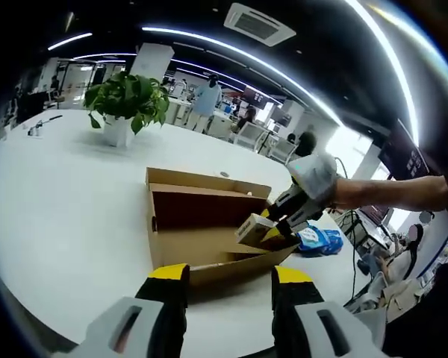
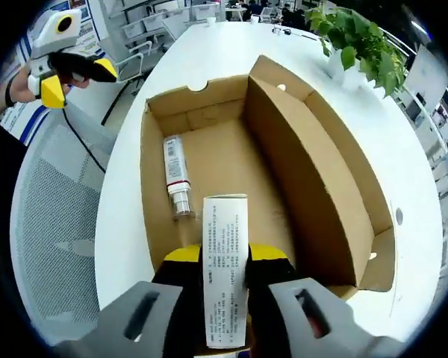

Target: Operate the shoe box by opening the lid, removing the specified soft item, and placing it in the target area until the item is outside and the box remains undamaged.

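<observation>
In the right gripper view the right tongs (image 2: 224,261) clench a small white carton (image 2: 225,280) printed with text too fine to read; its lower end is cut off between the jaws. It hangs over the open shoe box (image 2: 325,186), whose raised lid hides the far wall. A bottle (image 2: 177,177) lies on the box floor. In the left gripper view the left tongs (image 1: 230,287) are released, holding nothing, near the box on the white counter (image 1: 67,216). A blue packet (image 1: 319,239) lies beyond, half hidden. Farther off stands a plant (image 1: 127,101).
</observation>
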Tool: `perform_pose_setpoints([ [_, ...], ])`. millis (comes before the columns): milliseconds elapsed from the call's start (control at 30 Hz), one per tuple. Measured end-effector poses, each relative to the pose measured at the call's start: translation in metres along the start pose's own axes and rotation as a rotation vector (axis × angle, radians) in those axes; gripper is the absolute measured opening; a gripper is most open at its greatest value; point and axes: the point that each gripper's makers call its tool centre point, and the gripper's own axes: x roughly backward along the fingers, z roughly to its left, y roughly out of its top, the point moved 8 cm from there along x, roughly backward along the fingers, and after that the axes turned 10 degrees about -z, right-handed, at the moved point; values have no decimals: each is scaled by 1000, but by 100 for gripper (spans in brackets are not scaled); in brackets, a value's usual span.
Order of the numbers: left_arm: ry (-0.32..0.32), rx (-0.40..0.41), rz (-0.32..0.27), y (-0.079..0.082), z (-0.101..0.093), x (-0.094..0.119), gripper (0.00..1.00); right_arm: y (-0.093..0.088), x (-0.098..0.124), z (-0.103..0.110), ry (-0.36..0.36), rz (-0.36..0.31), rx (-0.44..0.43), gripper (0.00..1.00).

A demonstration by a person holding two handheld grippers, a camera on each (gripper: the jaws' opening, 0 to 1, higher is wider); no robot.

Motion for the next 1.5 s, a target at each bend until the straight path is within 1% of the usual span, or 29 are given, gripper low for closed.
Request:
perform_pose_setpoints([
  [133, -12, -8, 2, 1, -4, -2, 44, 4, 14, 1, -19, -29, -2, 18],
  [200, -18, -14, 4, 2, -6, -3, 44, 6, 25, 8, -31, -45, 4, 18],
  [467, -44, -27, 9, 5, -15, -8, 44, 11, 52, 19, -54, -93, 31, 18],
  [533, -51, -31, 11, 6, -17, -10, 44, 14, 59, 21, -75, -119, 69, 18],
  [600, -58, -32, 10, 7, -19, -11, 44, 14, 67, 22, -90, -125, 67, 18],
  [767, -76, -33, 11, 7, -26, -15, 44, 12, 88, 35, -123, -160, 54, 18],
  [867, -87, -37, 15, 6, -30, -18, 44, 8, 97, 39, -147, -176, 65, 18],
  [900, -90, -36, 16, 5, -31, -19, 44, 2, 97, 31, -165, -182, 84, 18],
  [967, -96, -37, 18, 5, -33, -21, 44, -8, 103, 30, -184, -179, 73, 18],
  [1033, -103, -39, 19, 5, -37, -24, 44, -17, 112, 33, -204, -188, 50, 18],
  [1133, -113, -36, 20, 5, -41, -27, 44, -33, 124, 38, -230, -177, 26, 18],
  [1200, -120, -38, 23, 5, -44, -30, 44, -50, 134, 41, -252, -169, -5, 18],
  [1300, -132, -45, 29, 5, -50, -34, 44, -67, 145, 43, -277, -159, -34, 18],
  [1400, -144, -49, 34, 5, -57, -38, 44, -92, 158, 45, -309, -138, -65, 18],
  [1467, -150, -48, 37, 4, -61, -42, 44, -105, 163, 45, -321, -125, -79, 18],
  [1500, -154, -48, 38, 4, -63, -43, 44, -116, 168, 45, -342, -114, -98, 18],
])
